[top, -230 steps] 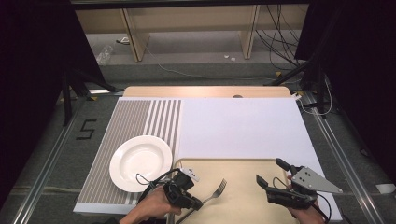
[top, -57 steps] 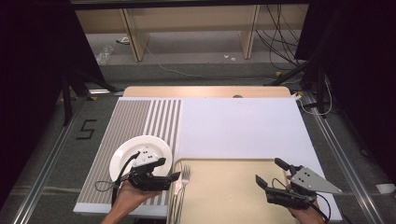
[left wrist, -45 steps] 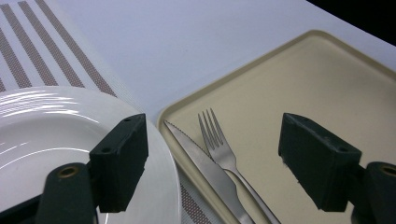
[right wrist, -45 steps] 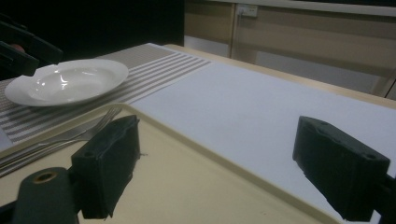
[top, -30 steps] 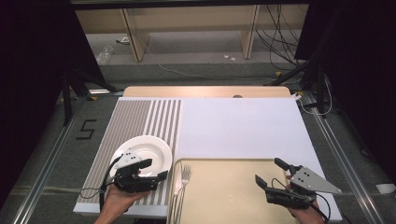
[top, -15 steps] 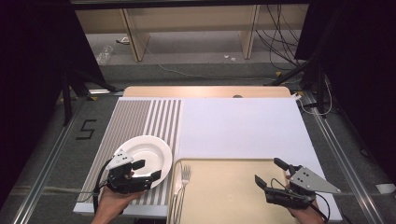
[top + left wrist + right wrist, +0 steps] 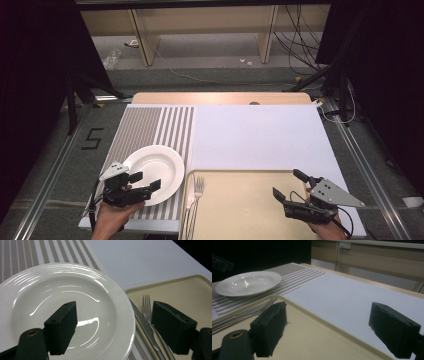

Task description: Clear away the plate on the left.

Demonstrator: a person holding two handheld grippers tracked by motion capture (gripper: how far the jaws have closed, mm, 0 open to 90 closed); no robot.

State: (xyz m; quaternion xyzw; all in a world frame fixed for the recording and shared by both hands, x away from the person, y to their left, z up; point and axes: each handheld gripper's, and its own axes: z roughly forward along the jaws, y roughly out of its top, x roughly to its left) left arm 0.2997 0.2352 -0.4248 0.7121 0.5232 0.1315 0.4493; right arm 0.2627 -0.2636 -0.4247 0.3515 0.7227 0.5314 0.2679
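A white deep plate rests on the striped placemat at the front left. My left gripper hovers over the plate's near rim with its jaws wide open and nothing between them. In the left gripper view the plate lies under the left gripper. A fork and a knife lie side by side at the left edge of the beige tray. My right gripper stands open and empty over the tray's right end.
A white mat covers the table's middle and right beyond the tray. In the right gripper view the fork and plate lie off to the left, with the tray below. The table's front edge is close to both hands.
The fork, earlier by my left gripper near the tray's middle, now lies at the tray's left edge. My left gripper moved left and turned over the plate's near rim. The right gripper stayed put.
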